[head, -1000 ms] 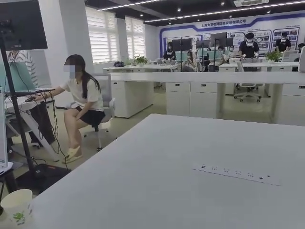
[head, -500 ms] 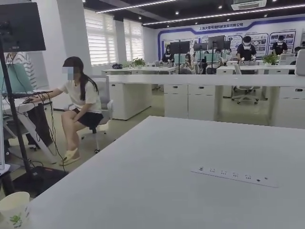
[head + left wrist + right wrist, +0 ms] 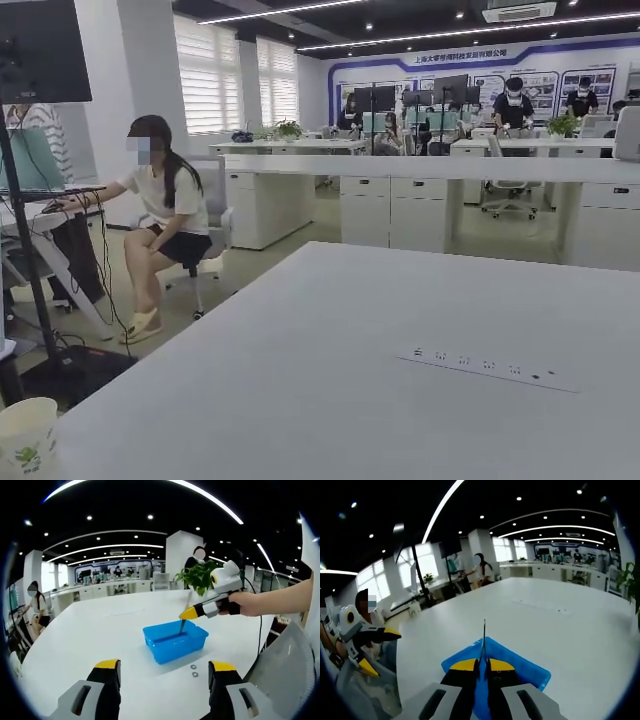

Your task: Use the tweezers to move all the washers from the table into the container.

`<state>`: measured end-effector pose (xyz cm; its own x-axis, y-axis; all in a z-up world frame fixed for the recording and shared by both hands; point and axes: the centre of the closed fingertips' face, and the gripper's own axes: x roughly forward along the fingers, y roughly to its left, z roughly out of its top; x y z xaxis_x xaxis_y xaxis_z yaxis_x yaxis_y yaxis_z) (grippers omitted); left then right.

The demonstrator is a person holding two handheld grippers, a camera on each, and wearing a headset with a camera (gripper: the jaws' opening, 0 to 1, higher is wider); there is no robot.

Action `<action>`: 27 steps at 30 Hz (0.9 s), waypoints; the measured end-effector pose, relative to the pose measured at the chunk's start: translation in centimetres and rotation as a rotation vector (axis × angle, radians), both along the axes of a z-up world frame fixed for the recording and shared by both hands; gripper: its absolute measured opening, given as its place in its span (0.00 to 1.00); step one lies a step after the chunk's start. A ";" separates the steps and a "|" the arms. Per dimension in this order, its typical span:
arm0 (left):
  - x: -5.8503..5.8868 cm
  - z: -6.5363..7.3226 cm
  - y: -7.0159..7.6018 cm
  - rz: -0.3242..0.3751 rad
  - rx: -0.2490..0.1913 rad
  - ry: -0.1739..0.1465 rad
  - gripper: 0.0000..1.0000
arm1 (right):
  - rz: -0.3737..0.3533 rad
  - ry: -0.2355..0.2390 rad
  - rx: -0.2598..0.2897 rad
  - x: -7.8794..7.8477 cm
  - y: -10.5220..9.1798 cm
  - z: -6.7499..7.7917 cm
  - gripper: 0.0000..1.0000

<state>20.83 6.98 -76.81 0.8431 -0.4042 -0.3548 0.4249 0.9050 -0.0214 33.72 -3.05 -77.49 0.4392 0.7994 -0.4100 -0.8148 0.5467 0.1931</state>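
Thin metal tweezers (image 3: pixel 483 636) clamped in right gripper (image 3: pixel 482 665), tips pointed down into blue plastic container (image 3: pixel 176 650). Two small metal washers (image 3: pixel 193 667) seen on white table (image 3: pixel 95 630) just beside container, toward left gripper (image 3: pixel 165 667), held spread, empty.

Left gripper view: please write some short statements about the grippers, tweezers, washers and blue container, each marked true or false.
1. The right gripper holds the tweezers above the blue container. True.
2. The left gripper is shut on a washer. False: its jaws stand wide apart, holding nothing.
3. Two washers lie on the table, outside the container. True.
4. The washers lie on the container's far side. False: they lie on its near side, toward the left gripper.
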 end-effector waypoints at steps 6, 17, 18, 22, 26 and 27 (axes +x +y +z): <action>0.0 -0.1 0.0 -0.002 0.005 0.004 0.71 | 0.007 0.004 0.028 -1.7 0.0 1.0 0.04; 0.0 -0.3 0.1 -0.002 0.014 0.011 0.70 | 0.009 0.023 0.051 -4.0 -0.2 1.1 0.04; -0.1 -0.4 0.1 -0.002 0.018 0.015 0.70 | 0.010 0.028 0.051 -4.3 -0.2 1.0 0.04; -0.1 -0.4 0.1 -0.001 0.021 0.017 0.70 | 0.018 0.041 0.055 -5.1 0.1 0.6 0.04; -0.1 -0.5 0.0 -0.004 0.026 0.019 0.70 | 0.030 0.056 0.054 -5.9 0.2 0.1 0.04; -0.1 -0.5 0.0 -0.003 0.027 0.018 0.70 | 0.033 0.053 0.045 -6.1 0.2 -0.1 0.04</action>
